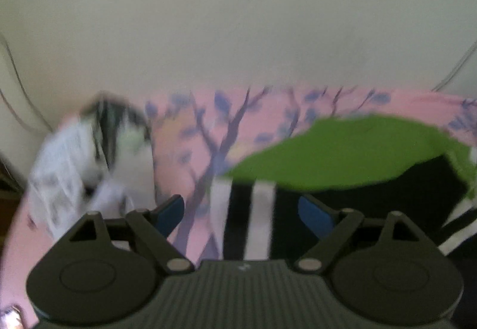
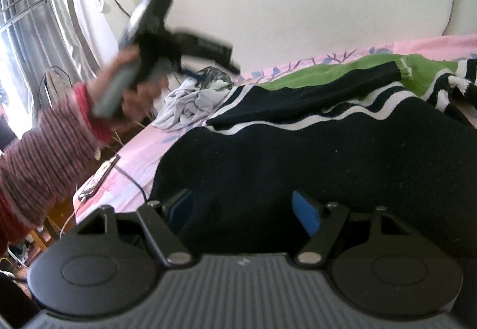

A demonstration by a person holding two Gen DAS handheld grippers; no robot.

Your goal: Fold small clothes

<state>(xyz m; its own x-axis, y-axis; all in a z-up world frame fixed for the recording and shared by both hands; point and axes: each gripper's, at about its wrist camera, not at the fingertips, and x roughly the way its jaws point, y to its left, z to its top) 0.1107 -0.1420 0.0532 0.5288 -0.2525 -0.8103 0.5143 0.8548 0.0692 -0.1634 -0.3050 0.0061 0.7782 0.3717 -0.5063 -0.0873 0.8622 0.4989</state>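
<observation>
Left gripper (image 1: 241, 209) spread, nothing between the pads, above the black-and-green sweater (image 1: 342, 150) at lower centre. Right gripper (image 2: 241, 209) spread over black cloth; grip unclear.

The left gripper (image 1: 241, 212) is a matte black device with a ribbed dark-grey housing, two round black discs at its sides, silver pivot screws on angled black links, and blue pads (image 1: 314, 217) lining its fingers. The right gripper (image 2: 241, 211) has the same build. The person's sleeve (image 2: 44, 156) is knitted in thin red, pink and dark stripes.
</observation>
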